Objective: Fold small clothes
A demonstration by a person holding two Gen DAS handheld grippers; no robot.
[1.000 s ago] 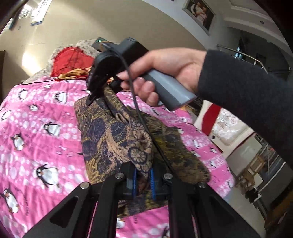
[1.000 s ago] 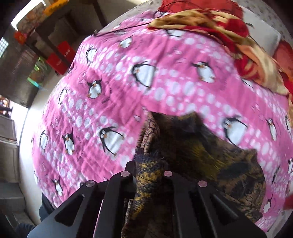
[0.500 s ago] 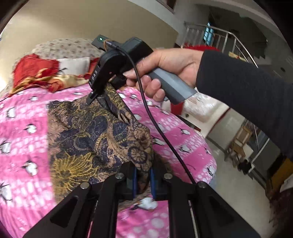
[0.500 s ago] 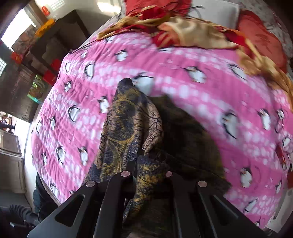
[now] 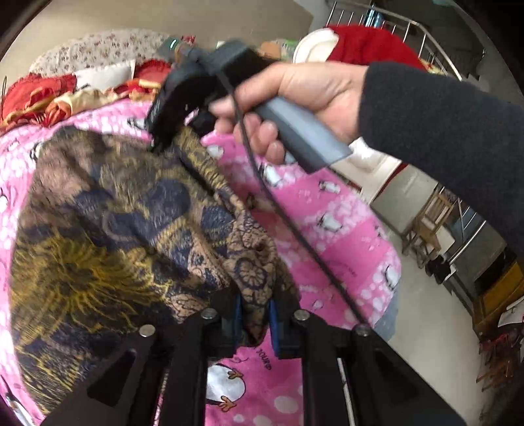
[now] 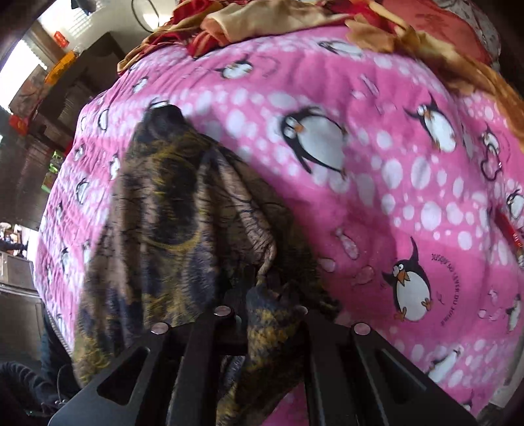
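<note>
My left gripper: jaws opening a little, corner of patterned cloth between blue pads. My right gripper: jaws nearly closed, pinching bunched edge of same cloth. In left view I see right gripper ahead, held by hand in dark sleeve, cable trailing. Cloth hangs between both grippers, rest draped over bed with pink penguin blanket. Red and gold bedding heaped at far end.

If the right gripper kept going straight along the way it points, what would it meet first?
Most likely the patterned cloth that the right gripper is shut on, bunched just ahead of its fingers, with the pink blanket beneath; depth is unclear.
</note>
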